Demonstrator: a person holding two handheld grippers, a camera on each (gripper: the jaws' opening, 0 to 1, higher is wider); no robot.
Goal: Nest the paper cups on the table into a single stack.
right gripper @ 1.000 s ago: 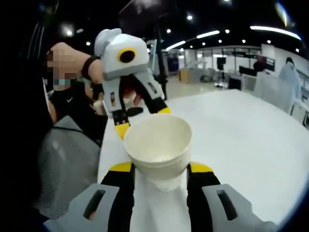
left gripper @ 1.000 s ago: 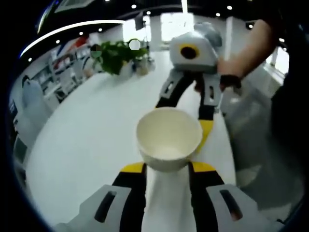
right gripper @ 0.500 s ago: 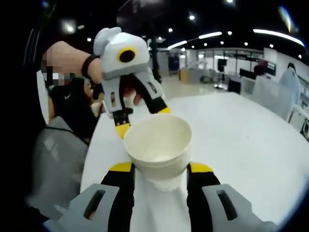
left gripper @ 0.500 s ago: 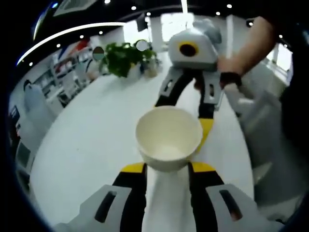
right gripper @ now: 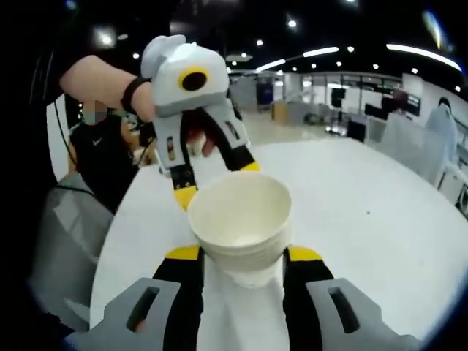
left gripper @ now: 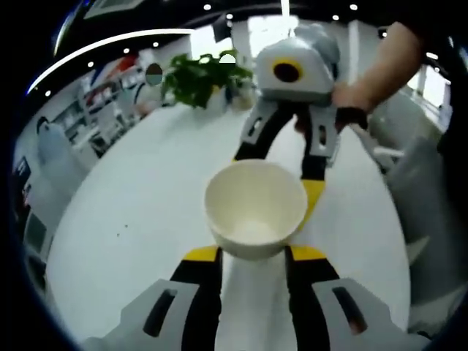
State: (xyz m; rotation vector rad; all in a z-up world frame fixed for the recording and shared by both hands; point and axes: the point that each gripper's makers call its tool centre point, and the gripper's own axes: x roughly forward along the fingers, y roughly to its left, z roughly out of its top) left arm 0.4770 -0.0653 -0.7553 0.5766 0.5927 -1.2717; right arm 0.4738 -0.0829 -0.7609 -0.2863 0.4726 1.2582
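While both grippers meet over the white table (left gripper: 131, 219), a single cream paper cup (left gripper: 255, 208) sits at the middle of the left gripper view, its round mouth turned toward the camera so that the pale inside wall and flat bottom show. It is plain, unprinted, with a thin rolled rim, and its lower part drops between the two yellow-tipped jaws of the left gripper (left gripper: 254, 254), which rise from the bottom of the frame and pinch it from either side. Whether it is one cup or several nested together cannot be told from here.

Above the cup, in the upper right of that view, the right gripper (left gripper: 285, 179) reaches in with its grey body up and its black jaws slanting down; its two yellow tips lie at the cup's far rim, one at the rim's upper left and one along its right edge. A hand (left gripper: 351, 102) grasps its body, the forearm running off to the upper right. A green potted plant (left gripper: 201, 77) stands on the table at the upper centre.

From the right gripper view the same cup (right gripper: 240, 219) again lies at centre, clamped between that gripper's (right gripper: 241, 256) own yellow tips at the bottom. The left gripper (right gripper: 216, 183) hangs in from the upper left, tips against the cup's rim, held by a hand (right gripper: 121, 88) with a dark wristband.
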